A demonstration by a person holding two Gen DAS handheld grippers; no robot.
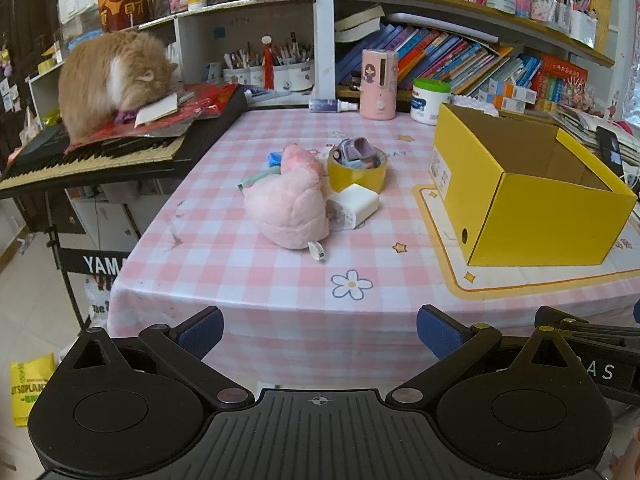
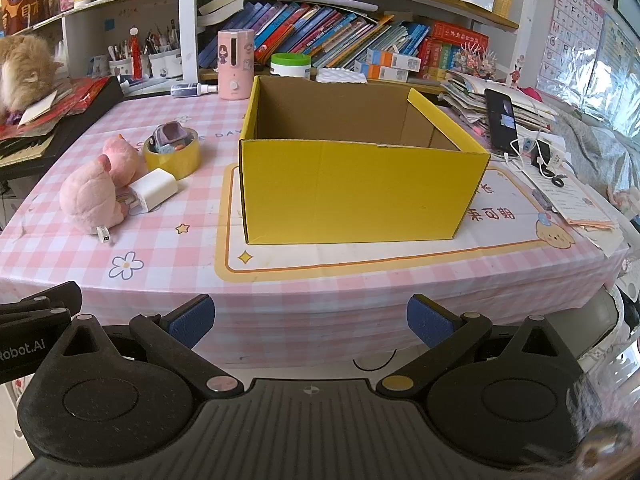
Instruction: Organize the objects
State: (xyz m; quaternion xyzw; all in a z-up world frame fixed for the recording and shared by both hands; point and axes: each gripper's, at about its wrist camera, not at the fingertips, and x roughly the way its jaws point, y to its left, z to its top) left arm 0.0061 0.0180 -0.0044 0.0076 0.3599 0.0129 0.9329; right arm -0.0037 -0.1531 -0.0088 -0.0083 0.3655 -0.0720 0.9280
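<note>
On pink checked tablecloth [image 1: 224, 264]: plush toy [image 1: 290, 204], tape roll [image 1: 357, 172], white charger [image 1: 354, 204] unsorted beside seemingly empty yellow box [image 2: 360, 188]; left gripper [image 1: 320, 334], right gripper [image 2: 310, 320] spread wide, empty.

Box [image 2: 360, 188] floor hidden; cat's [image 1: 108, 80] face buried

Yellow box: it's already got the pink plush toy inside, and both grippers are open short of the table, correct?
Not quite. The yellow box looks empty in the right wrist view; the pink plush toy lies on the tablecloth to its left, beside the tape roll. Both the left gripper and the right gripper are open, short of the table.
</note>
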